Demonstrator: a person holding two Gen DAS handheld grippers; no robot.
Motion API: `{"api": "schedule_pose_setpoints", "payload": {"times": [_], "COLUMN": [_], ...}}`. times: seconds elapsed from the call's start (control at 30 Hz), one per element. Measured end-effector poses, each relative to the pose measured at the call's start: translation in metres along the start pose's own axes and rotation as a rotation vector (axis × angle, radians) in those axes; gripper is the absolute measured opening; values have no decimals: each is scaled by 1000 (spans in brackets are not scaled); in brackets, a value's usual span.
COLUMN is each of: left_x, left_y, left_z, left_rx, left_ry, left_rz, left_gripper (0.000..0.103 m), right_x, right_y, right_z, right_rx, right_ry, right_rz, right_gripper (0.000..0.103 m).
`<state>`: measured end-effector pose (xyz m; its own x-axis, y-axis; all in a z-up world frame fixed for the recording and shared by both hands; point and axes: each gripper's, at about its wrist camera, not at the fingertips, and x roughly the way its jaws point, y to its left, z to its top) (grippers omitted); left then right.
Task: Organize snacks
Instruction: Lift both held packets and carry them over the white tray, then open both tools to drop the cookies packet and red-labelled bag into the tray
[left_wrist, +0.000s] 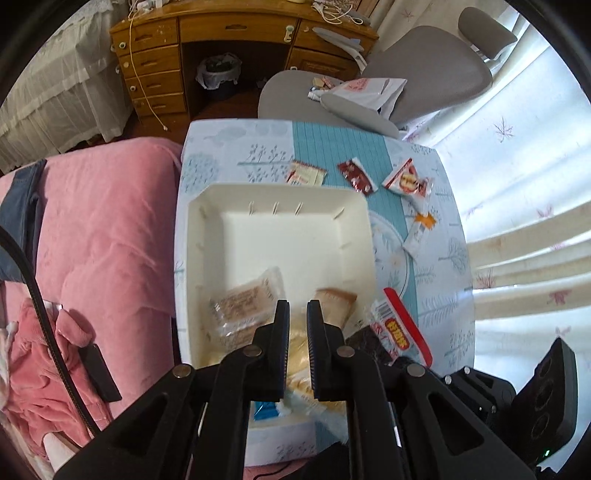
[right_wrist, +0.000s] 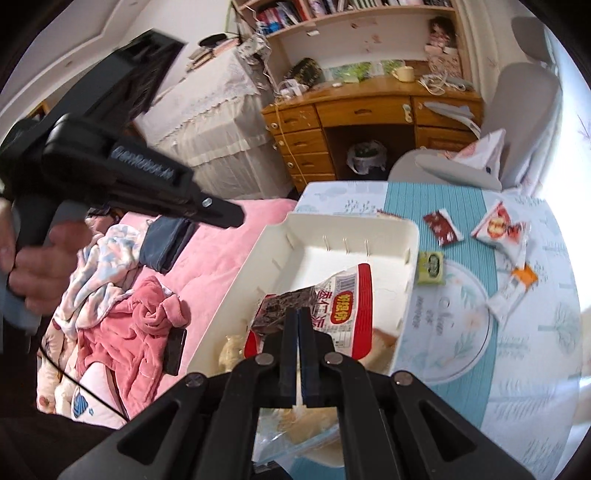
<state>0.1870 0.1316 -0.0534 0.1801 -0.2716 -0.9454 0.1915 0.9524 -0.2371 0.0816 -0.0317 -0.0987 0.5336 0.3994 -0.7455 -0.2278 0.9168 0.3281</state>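
Observation:
A white tray stands on the patterned tablecloth; clear-wrapped biscuit packets lie in its near end. My left gripper hangs over them pointing steeply down, its jaws a narrow slit apart with nothing between them. In the right wrist view it reaches in from the left, held by a hand. My right gripper is shut on a red-and-white snack packet and a dark brown packet lying against it, above the tray. More loose packets lie beyond the tray: cream, dark red, red-white, orange-white, green.
A bed with a pink blanket and crumpled clothes borders the table on the left. Behind the table stands a grey chair with a white bag on its seat. Farther back are a wooden desk and a bin. Curtains hang at the right.

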Motion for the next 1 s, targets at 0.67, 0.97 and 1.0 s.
{"api": "schedule_pose_setpoints", "payload": {"times": [0.67, 0.97, 1.0], "left_x": [0, 1, 1], "left_y": [37, 11, 7], "left_z": [-48, -41, -40], "left_rx": [64, 82, 87], "left_ry": [5, -47, -51], "left_rz": [-52, 43, 48], "left_gripper": [30, 59, 62], "right_x": [5, -12, -13], "right_y": [0, -56, -62], "right_z": [-45, -45, -44], "right_rx": [374, 573, 588], "right_ry": [98, 104, 107], "right_rz": [-126, -155, -158], "right_gripper": [14, 45, 47]}}
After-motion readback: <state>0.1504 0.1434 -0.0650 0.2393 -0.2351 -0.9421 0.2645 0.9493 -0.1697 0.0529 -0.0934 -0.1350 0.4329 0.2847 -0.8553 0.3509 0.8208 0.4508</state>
